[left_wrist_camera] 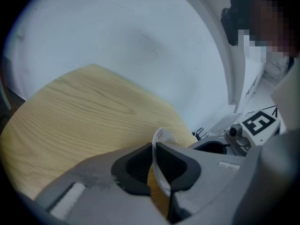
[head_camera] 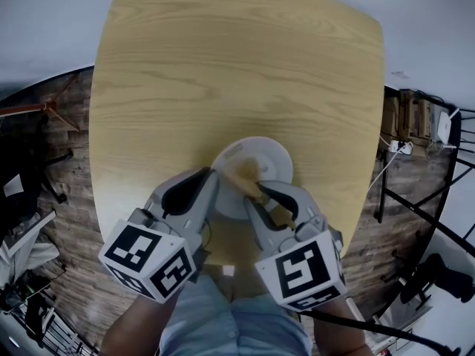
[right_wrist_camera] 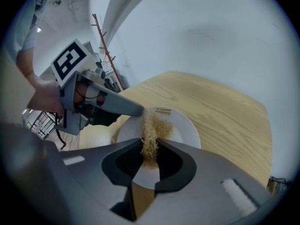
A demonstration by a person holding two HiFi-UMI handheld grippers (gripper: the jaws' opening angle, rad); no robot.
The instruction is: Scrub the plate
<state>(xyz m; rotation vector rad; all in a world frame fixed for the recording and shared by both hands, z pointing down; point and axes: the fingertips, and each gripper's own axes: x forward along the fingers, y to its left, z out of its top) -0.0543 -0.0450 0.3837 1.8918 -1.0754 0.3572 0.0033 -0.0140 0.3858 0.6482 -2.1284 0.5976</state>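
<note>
A white plate (head_camera: 256, 153) lies near the front edge of the round wooden table (head_camera: 237, 65). My left gripper (head_camera: 214, 182) is shut on the plate's left rim (left_wrist_camera: 161, 138), whose thin edge stands pinched between the dark pads. My right gripper (head_camera: 260, 193) is shut on a straw-coloured fibre scrubber (head_camera: 246, 173). The scrubber (right_wrist_camera: 151, 134) rests on the plate's face (right_wrist_camera: 182, 125), close to the left gripper's fingertip (right_wrist_camera: 135, 109). In the head view the two grippers hide the near part of the plate.
The tabletop (right_wrist_camera: 220, 107) stretches bare beyond the plate. Dark plank floor (head_camera: 70, 221) surrounds the table. Cables and a black metal frame (head_camera: 415, 199) stand to the right, with a red-brown stand (head_camera: 44, 108) at the left.
</note>
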